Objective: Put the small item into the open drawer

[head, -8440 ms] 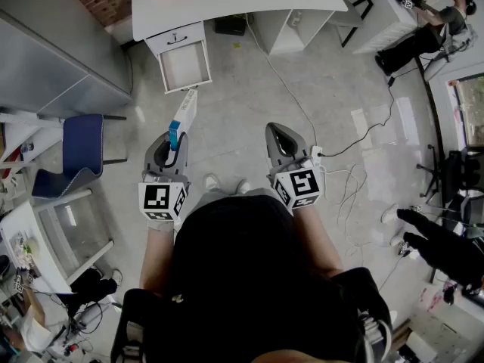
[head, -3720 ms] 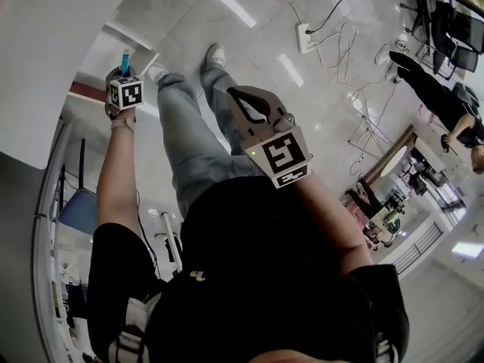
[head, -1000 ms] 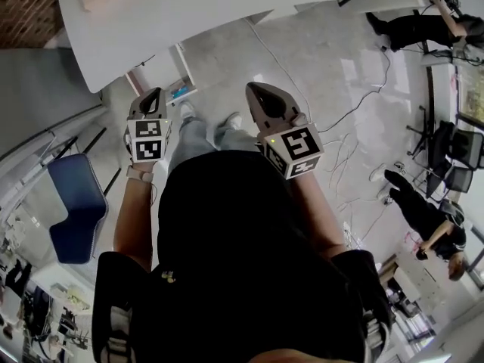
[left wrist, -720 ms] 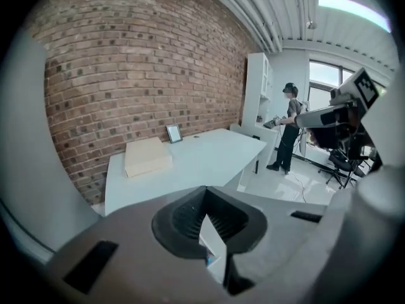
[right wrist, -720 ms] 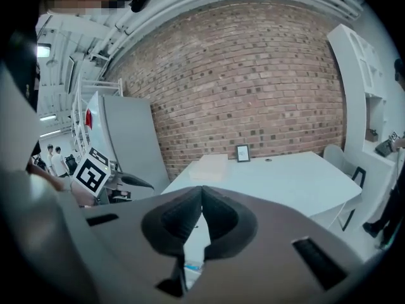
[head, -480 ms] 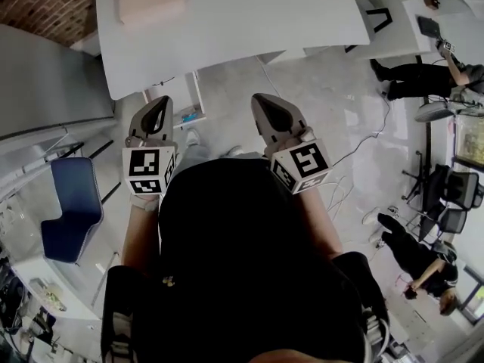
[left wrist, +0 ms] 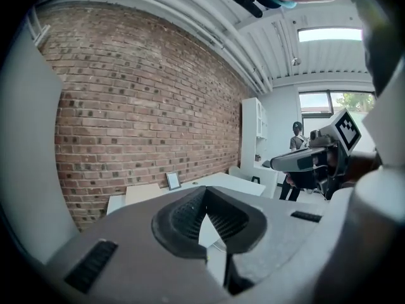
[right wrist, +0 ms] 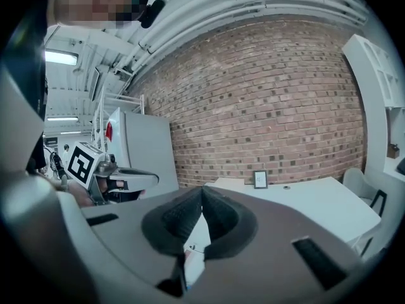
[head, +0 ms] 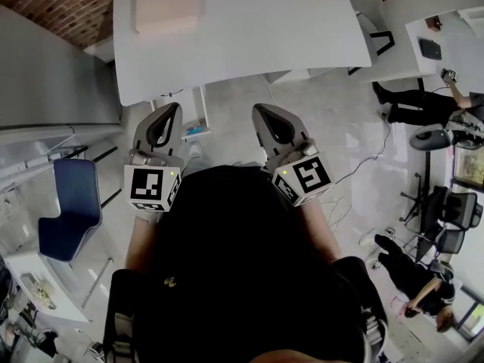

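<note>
In the head view my left gripper (head: 174, 107) and right gripper (head: 260, 110) are held side by side at waist height, both shut with nothing between the jaws. Below and between them, under the edge of the white desk (head: 249, 29), stands the open drawer (head: 198, 116). The small blue-and-white item (head: 195, 130) lies in it. Each gripper view looks level across the desk top at a brick wall, with the jaw tips of the left gripper (left wrist: 204, 194) and the right gripper (right wrist: 202, 190) pressed together.
A beige box (head: 169, 2) lies on the desk's left end and a small picture frame (right wrist: 260, 179) stands at its back. A blue chair (head: 69, 206) and a grey panel (head: 53, 82) are at the left. Another person (head: 412, 104) is at the far right.
The left gripper held the blue-and-white item several seconds ago; it now holds nothing and the item lies in the drawer. In the last second both grippers have risen and drawn back slightly from the drawer.
</note>
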A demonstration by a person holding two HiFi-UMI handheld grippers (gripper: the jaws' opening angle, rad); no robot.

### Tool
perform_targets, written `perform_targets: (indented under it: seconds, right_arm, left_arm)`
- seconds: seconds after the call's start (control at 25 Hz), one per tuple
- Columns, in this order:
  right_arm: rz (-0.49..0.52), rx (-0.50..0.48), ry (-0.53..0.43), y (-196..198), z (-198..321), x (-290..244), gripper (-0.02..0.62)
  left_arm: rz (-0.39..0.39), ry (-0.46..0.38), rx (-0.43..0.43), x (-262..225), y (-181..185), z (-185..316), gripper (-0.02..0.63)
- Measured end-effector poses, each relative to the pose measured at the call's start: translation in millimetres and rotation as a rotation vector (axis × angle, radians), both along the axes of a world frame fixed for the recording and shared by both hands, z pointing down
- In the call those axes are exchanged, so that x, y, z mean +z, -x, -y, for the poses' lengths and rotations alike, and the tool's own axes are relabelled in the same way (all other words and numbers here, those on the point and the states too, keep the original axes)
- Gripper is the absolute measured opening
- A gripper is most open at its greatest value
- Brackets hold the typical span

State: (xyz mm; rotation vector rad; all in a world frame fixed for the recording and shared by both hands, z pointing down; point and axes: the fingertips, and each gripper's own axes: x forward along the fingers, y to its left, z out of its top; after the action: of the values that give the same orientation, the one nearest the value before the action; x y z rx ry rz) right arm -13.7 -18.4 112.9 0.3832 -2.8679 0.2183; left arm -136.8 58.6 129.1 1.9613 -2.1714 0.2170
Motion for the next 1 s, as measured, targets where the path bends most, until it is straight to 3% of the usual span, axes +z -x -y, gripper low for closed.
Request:
perform_targets:
  seconds: [0.44,0.8,1.0]
  right_arm:
    - [0.014,-0.016,-0.012,3,-5,1,0.011]
    - [-0.008,-0.001,-0.007,0,-2,5,0.011]
    - [-0.010,0.006,-0.006,-2,-1,6,0.011]
  left_arm:
    - [0.015,-0.070,0.016,-15,-4,-5,0.003]
    - [-0.023,-0.112,0.074,-16,-12,0,0.003]
    - [-0.085,-0.142,0.092,-19,-13,1,0.003]
